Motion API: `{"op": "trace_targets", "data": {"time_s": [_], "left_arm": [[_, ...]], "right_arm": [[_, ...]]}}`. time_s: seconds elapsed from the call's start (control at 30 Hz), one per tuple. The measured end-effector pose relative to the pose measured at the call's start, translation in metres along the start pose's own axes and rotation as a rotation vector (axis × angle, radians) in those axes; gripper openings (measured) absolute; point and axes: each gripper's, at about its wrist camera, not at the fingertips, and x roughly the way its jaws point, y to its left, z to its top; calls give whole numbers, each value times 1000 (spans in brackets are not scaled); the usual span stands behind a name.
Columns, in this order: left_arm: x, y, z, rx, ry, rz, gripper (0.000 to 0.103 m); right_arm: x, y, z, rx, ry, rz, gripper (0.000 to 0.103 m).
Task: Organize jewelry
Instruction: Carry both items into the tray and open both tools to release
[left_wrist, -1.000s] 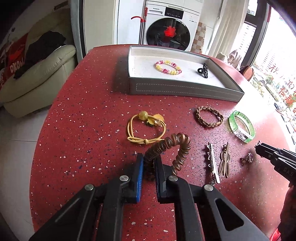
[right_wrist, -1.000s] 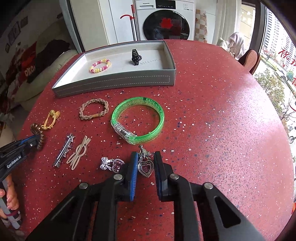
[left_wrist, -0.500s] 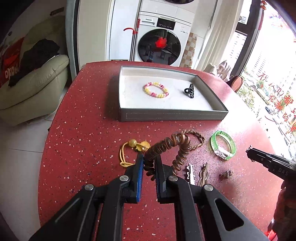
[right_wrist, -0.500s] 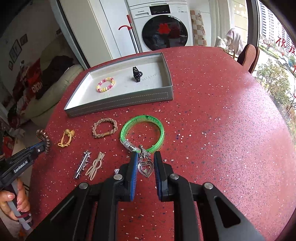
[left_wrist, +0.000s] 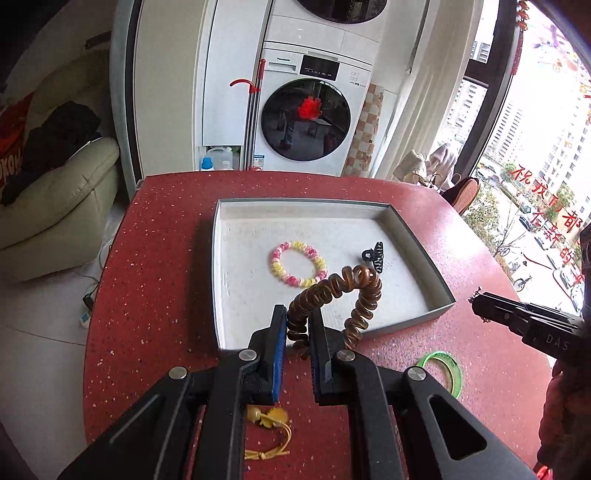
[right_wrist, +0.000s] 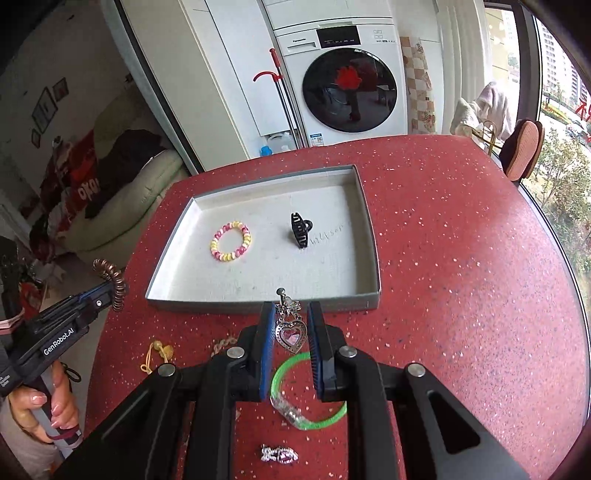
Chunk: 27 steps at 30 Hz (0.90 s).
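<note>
1. Left wrist view, step in hand: carry to the tray. Left gripper (left_wrist: 297, 332) closed narrow on the brown coil hair tie (left_wrist: 334, 295), which arches up from the fingers (left_wrist: 279, 350) above the near wall of the grey tray (left_wrist: 439, 291).
2. Same view, tray contents: pink-and-yellow bead bracelet (left_wrist: 298, 268) and black claw clip (left_wrist: 373, 255) on the white lining. Left on the worktop (left_wrist: 155, 266): yellow cord tie (left_wrist: 267, 434) below the fingers, green bangle (left_wrist: 441, 371) to the right.
3. Same view, next move, as judged: forward over the wall to a bare patch of lining, then lower and release clear of the bracelet. Risk: springy coil catching on a finger.
4. Right wrist view: right gripper (right_wrist: 290, 332) pinching the heart pendant (right_wrist: 291, 334) between both fingers (right_wrist: 266, 350), clasp end upward, just short of the tray's near wall.
5. Same view, loose on the worktop: green bangle beneath the fingers, small jewelled piece (right_wrist: 279, 454) nearer the camera, a braided bracelet (right_wrist: 223, 344) partly hidden. Left gripper visible at left, held by a person's hand (right_wrist: 48, 410).
6. Same view, next move, as judged: short advance over the wall, release into the open lining right of the claw clip.
7. Surface and room: red speckled worktop with rounded edge; washing machine (right_wrist: 349, 85) behind, cream sofa (left_wrist: 55, 206) at left, tall window (left_wrist: 546, 147) at right.
</note>
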Motion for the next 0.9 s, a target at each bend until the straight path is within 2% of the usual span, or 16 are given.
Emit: {"op": "trace_targets", "data": {"time_s": [0.23,0.4,0.57,0.7,0.9], "left_arm": [[57,8,21,-10,83,5,29],[96,12,17,-8,194,5,29],[124,15,13,-7,270,25,29],[133,9,19,27,256,59,29],[146,4,30,48,210,126,30]], "right_arm": [[48,-1,38,-11,42,-10,19],[84,-13,46,31,100,-1,19],[111,-24,48,64,137,-23,19],[127,-33,49,86,154,-50,19],[134,-34,52,80,128,-81,19]]}}
